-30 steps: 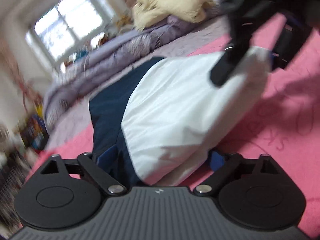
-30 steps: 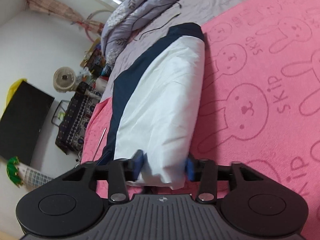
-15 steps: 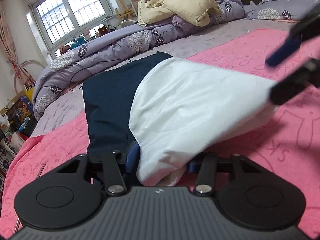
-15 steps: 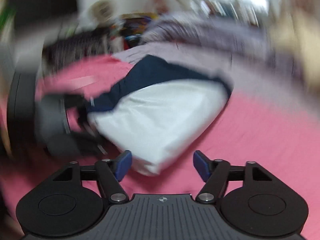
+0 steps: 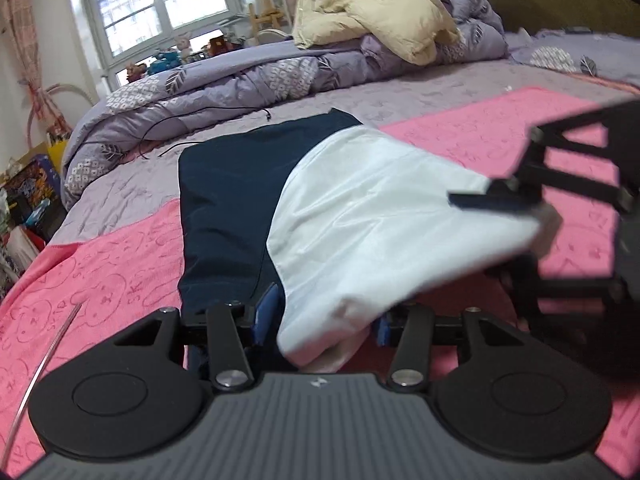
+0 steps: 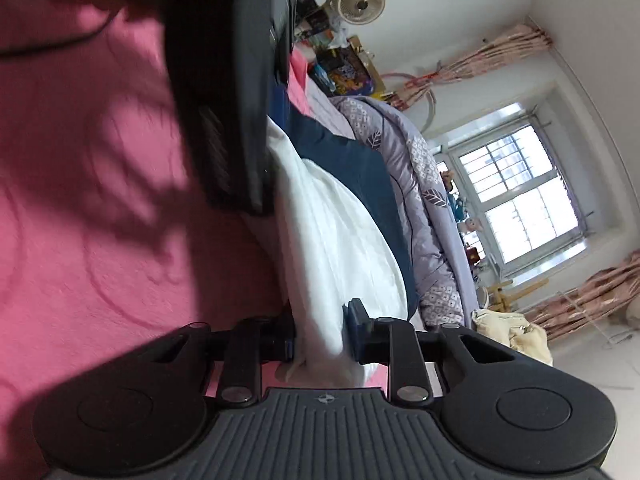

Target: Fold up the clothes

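Observation:
A navy and white garment (image 5: 320,216) lies on a pink rabbit-print towel (image 5: 100,280) on the bed. My left gripper (image 5: 324,320) is shut on the garment's near white corner. My right gripper (image 6: 320,332) is shut on another white corner, rolled on its side. In the left wrist view the right gripper (image 5: 532,208) holds the lifted white edge at the right. The garment also shows in the right wrist view (image 6: 336,232), stretched between both grippers. The left gripper's body (image 6: 224,100) fills the upper left there.
A purple quilt (image 5: 240,84) and a cream jacket (image 5: 372,28) are piled at the bed's far side. A black cable (image 5: 200,120) lies on the purple sheet. A thin metal rod (image 5: 44,360) lies on the towel at left. A window, fan and clutter stand beyond.
My right gripper, open half a second ago, has closed on the white corner and rolled sideways. The white edge is lifted at the right. My left gripper keeps its hold.

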The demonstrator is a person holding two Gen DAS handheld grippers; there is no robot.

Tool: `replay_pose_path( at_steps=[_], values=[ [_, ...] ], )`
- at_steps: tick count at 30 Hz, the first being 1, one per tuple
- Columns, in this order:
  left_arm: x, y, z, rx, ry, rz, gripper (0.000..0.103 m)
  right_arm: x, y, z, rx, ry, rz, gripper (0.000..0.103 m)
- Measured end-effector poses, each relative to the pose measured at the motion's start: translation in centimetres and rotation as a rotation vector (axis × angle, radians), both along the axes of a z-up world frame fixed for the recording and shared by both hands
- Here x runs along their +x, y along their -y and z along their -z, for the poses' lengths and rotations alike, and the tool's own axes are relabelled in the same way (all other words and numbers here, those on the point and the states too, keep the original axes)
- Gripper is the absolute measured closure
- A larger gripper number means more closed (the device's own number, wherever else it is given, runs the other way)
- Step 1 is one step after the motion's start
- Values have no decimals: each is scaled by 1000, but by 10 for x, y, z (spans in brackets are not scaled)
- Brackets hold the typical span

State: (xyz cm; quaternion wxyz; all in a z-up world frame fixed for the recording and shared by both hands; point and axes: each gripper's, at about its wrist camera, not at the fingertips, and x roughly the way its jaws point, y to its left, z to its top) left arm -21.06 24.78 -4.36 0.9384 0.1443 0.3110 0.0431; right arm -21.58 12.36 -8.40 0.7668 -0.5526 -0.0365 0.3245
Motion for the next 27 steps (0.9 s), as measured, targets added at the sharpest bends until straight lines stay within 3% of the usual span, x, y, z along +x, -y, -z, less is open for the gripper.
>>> replay_pose_path(
  at_steps=[2,6,7,8,9,12,18,20,24,27],
  values=[
    [-3,3,2,47,-10,14,35,1,9,-2,-24,52,-39,82],
    [-4,39,19,327,-13,57,30,7,24,-25,-41,89,-73,87],
    [-4,47,22,377,-10,68,32,10,25,-33,-38,76,-59,88],
    [-3,55,25,420,-6,79,45,11,27,-41,-36,63,-47,89],
    [-4,57,21,401,-4,81,66,11,30,-47,-39,53,-39,89],
    [-7,60,5,297,0,82,82,5,43,-60,-53,42,-26,90],
    [-49,93,-25,244,29,161,83,-26,91,-74,-52,44,-10,90],
    [-67,105,-29,194,21,181,83,-40,108,-76,-49,20,1,90],
    [-100,127,-21,111,-39,226,75,-79,149,-71,-95,-82,15,89],
    [-117,138,-8,106,-95,236,71,-100,170,-54,-148,-203,13,86]
  ],
)
